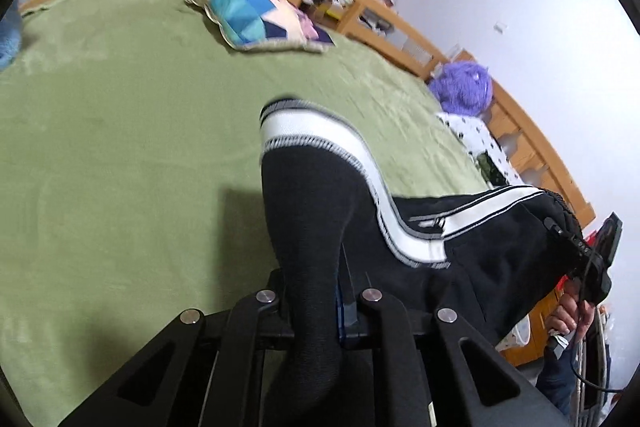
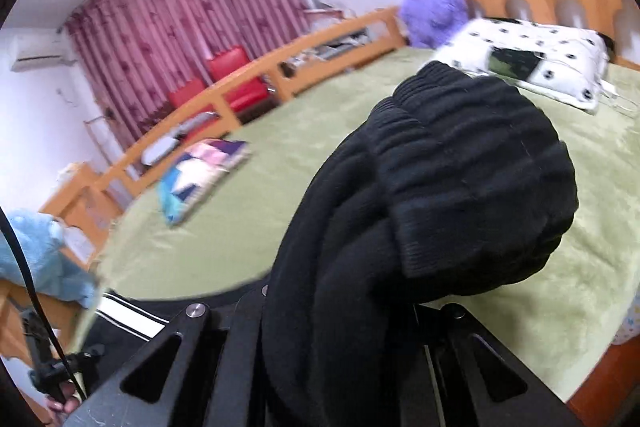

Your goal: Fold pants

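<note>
The pants (image 1: 320,211) are black knit fabric with a white side stripe (image 1: 320,135) and a ribbed elastic waistband (image 2: 472,163). They hang off the green bed cover (image 1: 120,147), held up between the two tools and not yet laid flat.

The left gripper (image 1: 316,301) is pressed together on a gathered fold of the leg end; the cloth runs up between its fingers and stands above them, the striped hem at the top. The right gripper (image 2: 340,311) is clamped on bunched fabric just below the waistband, which flops forward over the fingers — the fingertips themselves are hidden under the cloth.

Handling judgement: the garment appears soft, limp and light. It carries no shape of its own and drapes under any unsupported span, so it sags between the two holds. The knit looks grippy rather than slippery; slippage seems unlikely, but thick bunches may pull unevenly.

Recommended holds: the waistband corners and the leg hems — the ribbed band and the stitched hem are the firmest edges. A pinch on a single flat layer of edge gives a truer fold line than a grasp on a wad.

A patchwork cushion (image 1: 260,19) and a spotted pillow (image 2: 532,63) lie on the cover, well apart from the pants.
</note>
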Action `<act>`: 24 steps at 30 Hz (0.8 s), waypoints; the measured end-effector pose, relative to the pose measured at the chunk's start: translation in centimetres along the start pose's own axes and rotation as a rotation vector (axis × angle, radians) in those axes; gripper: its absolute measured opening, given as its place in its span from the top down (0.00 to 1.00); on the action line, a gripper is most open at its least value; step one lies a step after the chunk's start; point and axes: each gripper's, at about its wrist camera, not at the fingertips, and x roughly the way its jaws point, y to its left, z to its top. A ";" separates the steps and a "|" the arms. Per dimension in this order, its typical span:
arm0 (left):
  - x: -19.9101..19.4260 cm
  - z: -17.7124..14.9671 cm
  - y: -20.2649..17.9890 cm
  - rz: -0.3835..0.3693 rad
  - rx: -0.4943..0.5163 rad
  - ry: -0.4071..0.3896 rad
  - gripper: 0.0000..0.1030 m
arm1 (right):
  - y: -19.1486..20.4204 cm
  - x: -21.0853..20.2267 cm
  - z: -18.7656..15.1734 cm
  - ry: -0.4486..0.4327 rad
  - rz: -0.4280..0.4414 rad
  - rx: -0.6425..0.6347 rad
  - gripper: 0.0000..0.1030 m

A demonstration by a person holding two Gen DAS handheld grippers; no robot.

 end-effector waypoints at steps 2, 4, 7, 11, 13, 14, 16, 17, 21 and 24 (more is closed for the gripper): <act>-2.0 0.3 1.3 0.023 -0.017 -0.018 0.90 | 2.5 -0.7 0.1 -0.009 0.056 0.000 0.88; -4.4 0.4 3.0 0.064 -0.028 -0.046 0.90 | 4.6 -0.9 -0.1 -0.004 0.114 0.003 0.88; -8.5 0.0 6.0 0.149 -0.029 -0.089 0.90 | 8.0 -0.7 -1.3 0.023 0.194 -0.026 0.88; -12.3 -1.0 10.2 0.239 -0.058 -0.114 0.90 | 11.5 0.9 -4.5 0.103 0.271 -0.080 0.89; -12.6 -2.0 12.3 0.263 -0.091 -0.086 0.89 | 11.8 2.0 -6.1 0.142 0.261 -0.088 0.89; -12.3 -2.7 13.2 0.268 -0.103 -0.063 0.89 | 11.4 2.7 -6.9 0.161 0.238 -0.086 0.88; -11.5 -3.9 14.0 0.296 -0.104 -0.039 0.87 | 9.8 4.0 -7.8 0.192 0.162 -0.084 0.87; -11.0 -4.5 14.4 0.318 -0.109 -0.022 0.85 | 8.6 4.8 -8.2 0.218 0.118 -0.070 0.85; -9.8 -6.3 16.1 0.359 -0.174 0.047 0.64 | 2.6 8.4 -11.5 0.454 0.018 0.024 0.82; -9.6 -7.9 16.2 0.393 -0.175 0.093 0.51 | 2.6 7.0 -13.0 0.473 0.000 -0.029 0.78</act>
